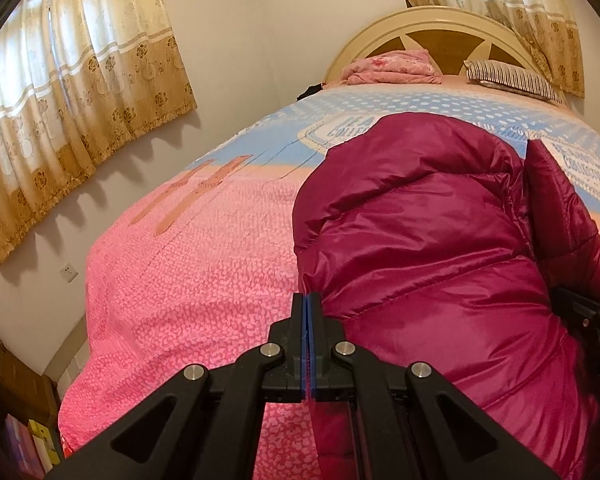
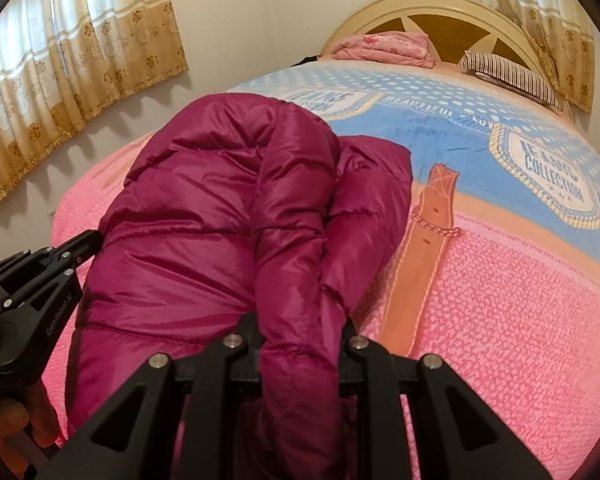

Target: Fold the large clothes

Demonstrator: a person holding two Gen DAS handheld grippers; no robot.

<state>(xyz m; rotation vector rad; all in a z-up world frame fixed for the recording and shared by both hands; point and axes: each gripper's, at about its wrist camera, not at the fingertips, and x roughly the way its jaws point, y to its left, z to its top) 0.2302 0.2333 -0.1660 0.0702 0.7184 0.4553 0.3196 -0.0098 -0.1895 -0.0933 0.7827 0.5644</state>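
While both grippers sit at the near edge of the bed, magenta puffer jacket (image 1: 428, 240) lies lengthwise on the pink-and-blue bedspread (image 1: 188, 264).

Left gripper (image 1: 308, 312): blue-padded jaws pressed flat together at the jacket's left edge; whether any fabric is pinched between them, can't tell from the left wrist view. Right gripper (image 2: 300, 344): jaws spread around a thick fold of jacket that bulges up between them and hides the fingertips, so fabric is held. In the right wrist view the jacket's right side or sleeve is doubled over along the right edge, next to the printed brown belt strap (image 2: 420, 248). Far end of bed: folded pink blanket (image 1: 392, 66) and striped pillow (image 1: 512, 80) near the cream headboard (image 1: 380, 28). Beige floral curtains (image 1: 72, 112) on left wall.
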